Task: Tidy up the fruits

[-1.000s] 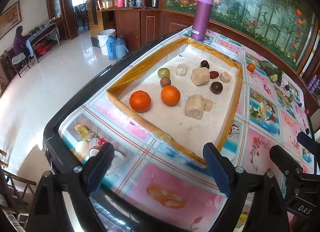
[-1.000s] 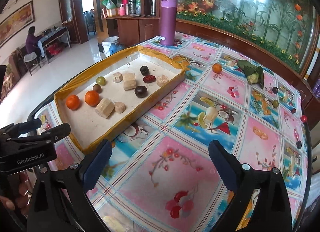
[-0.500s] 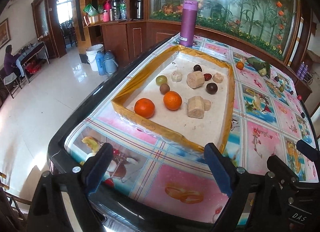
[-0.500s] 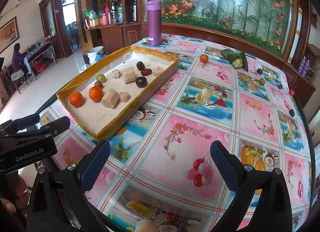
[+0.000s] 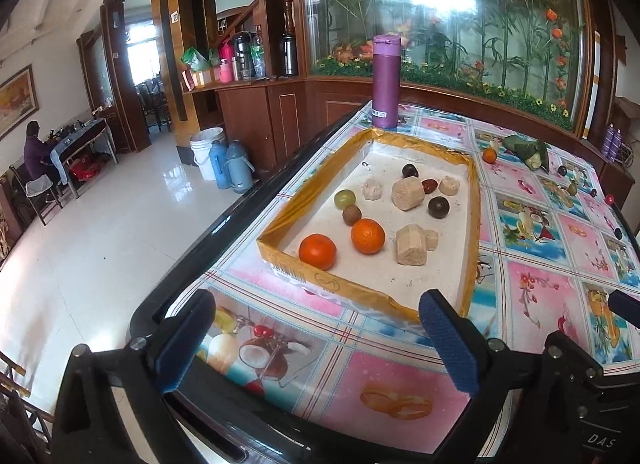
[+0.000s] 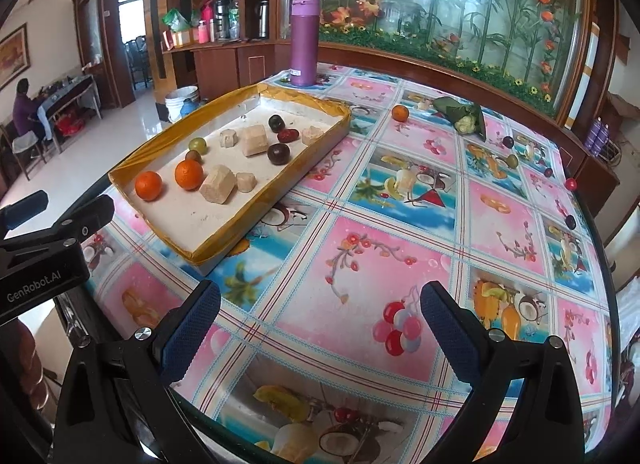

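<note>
Both claws hang over the near edge of the surface (image 6: 400, 248), a round top under a fruit-print cloth, and neither holds anything: the left claw (image 5: 316, 340) has just been opening and now stands wide with only cloth showing between its blue pads, and the right claw (image 6: 320, 332) is spread just as wide over a pink square of the cloth. The tray (image 5: 474, 224), a shallow box with yellow-taped walls, lies toward the surface's left edge with a purple flask (image 6: 305, 42) standing just beyond its far end; in it sit two oranges (image 5: 318, 251) near the near wall, a green fruit (image 5: 345, 198), a small brown one (image 5: 351, 214), two dark round fruits (image 5: 438, 206), a red one (image 5: 429, 185) and several pale tan chunks (image 5: 412, 244). Loose fruit is still out on the cloth: a small orange (image 6: 400, 113) just past the tray's far right corner, a leaf-wrapped bundle (image 6: 462, 116) beside it, and a line of small dark, green and red pieces (image 6: 508, 142) strung along the far right edge. This looks like the pause between picks, with gathering only partly done. The next move probably falls to the right claw: reach out across the surface to the small orange, straddle it with jaws kept wide, close gently so it does not roll, then carry it over the tray wall
</note>
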### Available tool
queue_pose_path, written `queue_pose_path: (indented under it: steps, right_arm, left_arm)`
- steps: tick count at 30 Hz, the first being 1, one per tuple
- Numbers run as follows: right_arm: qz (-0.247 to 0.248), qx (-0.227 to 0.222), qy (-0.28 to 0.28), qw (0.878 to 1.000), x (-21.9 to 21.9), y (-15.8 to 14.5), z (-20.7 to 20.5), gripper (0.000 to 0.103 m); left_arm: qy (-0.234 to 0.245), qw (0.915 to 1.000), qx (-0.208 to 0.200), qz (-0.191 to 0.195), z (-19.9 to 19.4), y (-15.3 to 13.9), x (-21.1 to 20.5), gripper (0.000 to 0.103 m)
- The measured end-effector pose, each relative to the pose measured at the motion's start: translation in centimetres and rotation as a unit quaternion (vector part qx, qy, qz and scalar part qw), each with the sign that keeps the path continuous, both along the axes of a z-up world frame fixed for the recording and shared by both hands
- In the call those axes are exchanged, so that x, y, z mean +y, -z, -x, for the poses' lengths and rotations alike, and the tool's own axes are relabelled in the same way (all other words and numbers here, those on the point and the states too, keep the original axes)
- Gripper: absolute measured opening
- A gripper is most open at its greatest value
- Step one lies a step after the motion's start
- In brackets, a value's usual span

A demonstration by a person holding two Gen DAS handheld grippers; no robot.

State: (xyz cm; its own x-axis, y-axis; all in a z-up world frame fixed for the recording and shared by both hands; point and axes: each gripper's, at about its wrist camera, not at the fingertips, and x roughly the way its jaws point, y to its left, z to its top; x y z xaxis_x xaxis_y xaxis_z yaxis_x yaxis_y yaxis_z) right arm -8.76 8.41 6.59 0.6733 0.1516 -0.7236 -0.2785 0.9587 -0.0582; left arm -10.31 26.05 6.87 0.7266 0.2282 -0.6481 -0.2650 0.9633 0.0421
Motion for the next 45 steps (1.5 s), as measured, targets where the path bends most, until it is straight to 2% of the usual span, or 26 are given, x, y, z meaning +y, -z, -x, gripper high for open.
queue_pose_path:
  steps: [4,12,18,29,39,45]
  right_arm:
    - [0.001,-0.012,0.002,1.0,0.0,-0.2,0.2,0.101]
    - [-0.007,-0.025,0.008,1.0,-0.5,-0.2,-0.2,0.101]
    - [-0.006,-0.03,0.007,1.0,-0.7,-0.4,-0.4,0.101]
    - [-0.011,-0.017,0.014,1.0,-1.4,-0.1,-1.1,0.102]
    - [-0.01,-0.007,0.012,1.0,-1.5,0.3,-1.3,0.102]
    - [-0.01,-0.007,0.012,1.0,-1.6,0.3,-1.3,0.102]
  left_arm:
    - [0.012,0.9996,-0.01,0.025,0.2,-0.1,0.2,0.103]
    - [0.025,0.9989,-0.018,0.036,-0.4,-0.2,0.2,0.103]
    - [0.033,0.999,-0.022,0.018,-0.6,-0.1,-0.7,0.103]
    - [0.05,0.9983,-0.014,0.028,-1.4,0.0,-1.7,0.103]
    - [0.065,0.9968,-0.031,0.035,-1.0,-0.4,-2.2,0.103]
    - [0.05,0.9982,-0.027,0.018,-1.1,-0.4,-2.2,0.103]
